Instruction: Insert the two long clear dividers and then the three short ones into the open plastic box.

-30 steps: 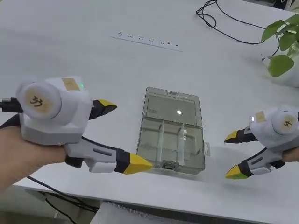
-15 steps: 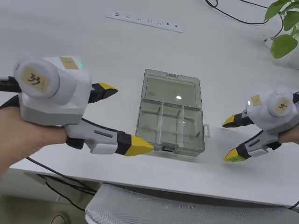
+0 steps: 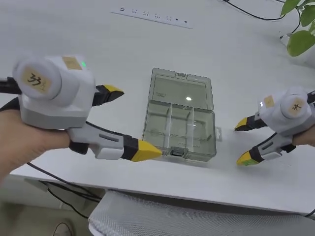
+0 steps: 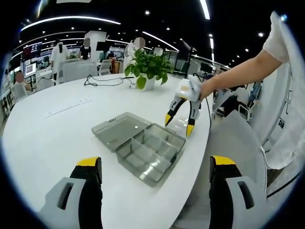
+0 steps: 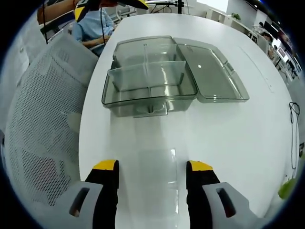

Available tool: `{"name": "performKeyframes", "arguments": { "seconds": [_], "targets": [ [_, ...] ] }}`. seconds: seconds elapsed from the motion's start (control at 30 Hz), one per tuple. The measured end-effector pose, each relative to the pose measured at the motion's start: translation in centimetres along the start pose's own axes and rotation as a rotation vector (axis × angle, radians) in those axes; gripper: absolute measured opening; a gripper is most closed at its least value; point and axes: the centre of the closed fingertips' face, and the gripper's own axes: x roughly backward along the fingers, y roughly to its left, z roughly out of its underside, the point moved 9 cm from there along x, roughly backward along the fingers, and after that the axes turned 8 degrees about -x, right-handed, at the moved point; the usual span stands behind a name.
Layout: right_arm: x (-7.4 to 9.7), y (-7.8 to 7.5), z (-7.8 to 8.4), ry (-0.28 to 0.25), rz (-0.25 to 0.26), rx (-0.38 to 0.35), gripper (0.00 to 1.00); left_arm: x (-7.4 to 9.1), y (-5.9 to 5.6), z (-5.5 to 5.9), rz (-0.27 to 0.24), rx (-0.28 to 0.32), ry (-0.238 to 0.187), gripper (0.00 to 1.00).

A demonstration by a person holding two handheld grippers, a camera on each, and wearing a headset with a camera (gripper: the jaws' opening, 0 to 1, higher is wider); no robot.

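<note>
Two tongs, both spread wide and carrying nothing: my left tongs (image 3: 132, 120) hang just beside the box's left wall and my right tongs (image 3: 243, 142) a little off its right wall, neither touching it. The open plastic box (image 3: 197, 153) sits on the white surface (image 3: 98, 39) between them, its lid (image 3: 182, 93) laid flat behind the base. Clear dividers (image 3: 170, 129) stand in the base. The long ones appear to run front to back with short cross pieces between, but I cannot confirm an exact count through clear plastic. Judgement: insertion looks at or near completion, so the step in hand is checking seating. Recommended: steady one side wall with one set of tongs, bring the other down from above, nearly closed, and press each divider's top edge evenly until level with its neighbours.
</note>
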Motion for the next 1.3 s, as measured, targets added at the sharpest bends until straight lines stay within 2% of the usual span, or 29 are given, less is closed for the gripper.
{"name": "performKeyframes", "arguments": {
  "seconds": [0.2,0.37,0.47,0.67,0.9,1.13,1.3],
  "targets": [
    [-0.2,-0.5,0.4,-0.002,0.005,0.003,0.55,-0.5,0.4,0.1,0.005,0.002,-0.002,0.96],
    [-0.3,-0.2,0.3,-0.003,0.021,0.023,0.55,-0.9,0.5,0.3,0.009,0.000,0.001,0.96],
    [-0.5,-0.6,0.6,-0.004,0.038,0.046,0.53,-0.9,0.6,0.1,0.008,0.002,-0.004,0.95],
    [-0.3,-0.3,0.3,0.009,0.066,0.075,0.47,-0.7,0.8,-0.3,0.002,-0.003,-0.005,0.95],
    [-0.1,0.2,0.1,0.010,0.066,0.068,0.43,-0.1,1.2,-0.9,-0.009,-0.008,-0.007,0.95],
    [-0.1,0.0,0.2,0.011,0.073,0.063,0.33,0.1,1.6,-1.2,-0.020,-0.007,-0.014,0.95],
    [0.0,0.1,0.0,0.011,0.071,0.064,0.33,0.3,1.7,-1.2,-0.023,-0.007,-0.013,0.96]
  ]
}}
